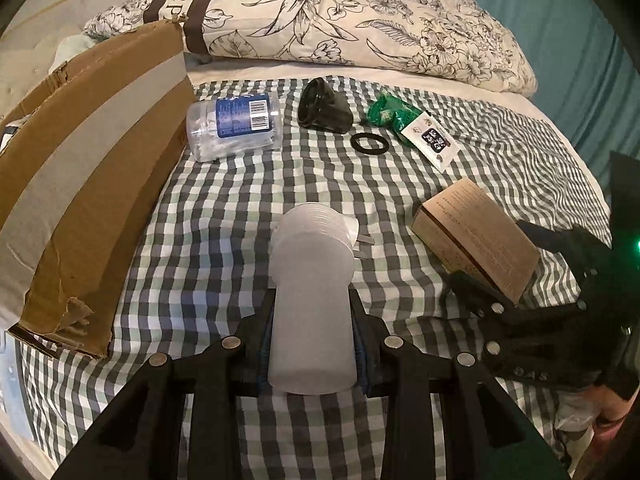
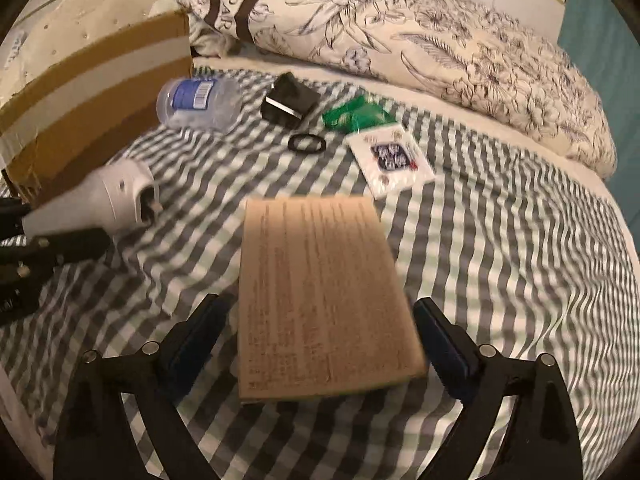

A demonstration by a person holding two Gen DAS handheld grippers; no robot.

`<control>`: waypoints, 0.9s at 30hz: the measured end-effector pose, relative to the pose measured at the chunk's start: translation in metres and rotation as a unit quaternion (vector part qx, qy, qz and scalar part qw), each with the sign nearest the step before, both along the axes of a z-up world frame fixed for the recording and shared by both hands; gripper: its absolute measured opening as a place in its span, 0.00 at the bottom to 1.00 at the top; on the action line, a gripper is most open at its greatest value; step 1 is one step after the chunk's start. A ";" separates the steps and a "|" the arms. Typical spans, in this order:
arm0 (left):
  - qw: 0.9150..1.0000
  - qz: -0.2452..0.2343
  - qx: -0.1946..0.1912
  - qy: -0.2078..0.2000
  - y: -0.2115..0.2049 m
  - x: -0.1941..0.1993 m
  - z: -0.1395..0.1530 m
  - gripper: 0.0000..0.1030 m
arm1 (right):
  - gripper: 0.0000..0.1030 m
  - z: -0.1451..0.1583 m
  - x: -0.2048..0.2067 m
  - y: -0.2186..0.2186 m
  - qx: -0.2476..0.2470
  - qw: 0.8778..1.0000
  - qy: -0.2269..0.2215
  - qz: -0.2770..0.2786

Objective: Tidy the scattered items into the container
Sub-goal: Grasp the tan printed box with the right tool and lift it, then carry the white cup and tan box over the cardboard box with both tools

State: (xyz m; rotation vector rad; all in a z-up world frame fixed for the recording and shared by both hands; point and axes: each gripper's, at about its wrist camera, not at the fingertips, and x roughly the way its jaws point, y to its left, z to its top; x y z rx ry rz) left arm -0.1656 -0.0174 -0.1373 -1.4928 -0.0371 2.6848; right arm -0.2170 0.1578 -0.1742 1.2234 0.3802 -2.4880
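left gripper: jaws narrowed and clamped on the stem of a frosted white plug-in device, pads pressing both sides; metal prongs stick out at its far end; held just above the checked bedspread.
right gripper: jaws spread wide, pads clear of the tan flat box that sits between them (gap visible on both sides, frame is blurred); no grip.
tan flat box: on the bedspread, printed text on top; in the left wrist view it lies to the right of the white device, with the right gripper's fingers at its near end.
container: brown cardboard box with a pale tape stripe, at the left edge of the bed, side wall facing the items.
clear jar: lying on its side, blue label with barcode, just beside the cardboard box.
black adapter: beyond the white device, near the pillow.
black ring: flat on the cloth, near the adapter.
green packet: right of the adapter; white printed card touching or overlapping it (can't tell which).
floral pillow: across the head of the bed, behind all items.
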 end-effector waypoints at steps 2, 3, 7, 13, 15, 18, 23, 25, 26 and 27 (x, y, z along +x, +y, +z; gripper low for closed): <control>1.000 -0.003 -0.002 0.001 0.002 0.002 0.002 0.31 | 0.73 -0.002 -0.006 0.000 -0.015 1.000 -0.019 0.004; 1.000 -0.004 -0.003 0.002 0.003 0.002 0.003 0.31 | 0.73 -0.002 -0.008 0.005 -0.031 0.999 -0.027 -0.006; 1.000 0.001 -0.004 0.010 0.000 0.005 0.011 0.31 | 0.73 0.004 -0.001 0.010 -0.055 0.997 -0.034 -0.035; 1.000 0.003 -0.001 0.026 0.003 0.014 0.025 0.31 | 0.73 0.035 0.034 0.016 -0.088 0.994 -0.008 -0.060; 1.000 0.002 0.003 0.031 0.005 0.018 0.032 0.31 | 0.73 0.047 0.045 0.013 -0.088 0.994 0.002 -0.062; 0.999 -0.003 0.006 0.043 0.010 0.026 0.045 0.31 | 0.73 0.066 0.060 0.010 -0.097 0.994 0.011 -0.057; 0.998 -0.007 0.013 0.061 0.012 0.037 0.065 0.31 | 0.73 0.093 0.083 0.001 -0.100 0.994 0.033 -0.041; 0.998 -0.008 0.011 0.069 0.011 0.042 0.073 0.31 | 0.73 0.100 0.088 -0.001 -0.104 0.993 0.037 -0.038; 0.997 -0.009 0.011 0.072 0.009 0.044 0.077 0.31 | 0.73 0.105 0.092 -0.002 -0.105 0.993 0.040 -0.036; 0.997 -0.008 0.011 0.076 0.007 0.046 0.081 0.31 | 0.73 0.108 0.094 -0.003 -0.105 0.993 0.043 -0.035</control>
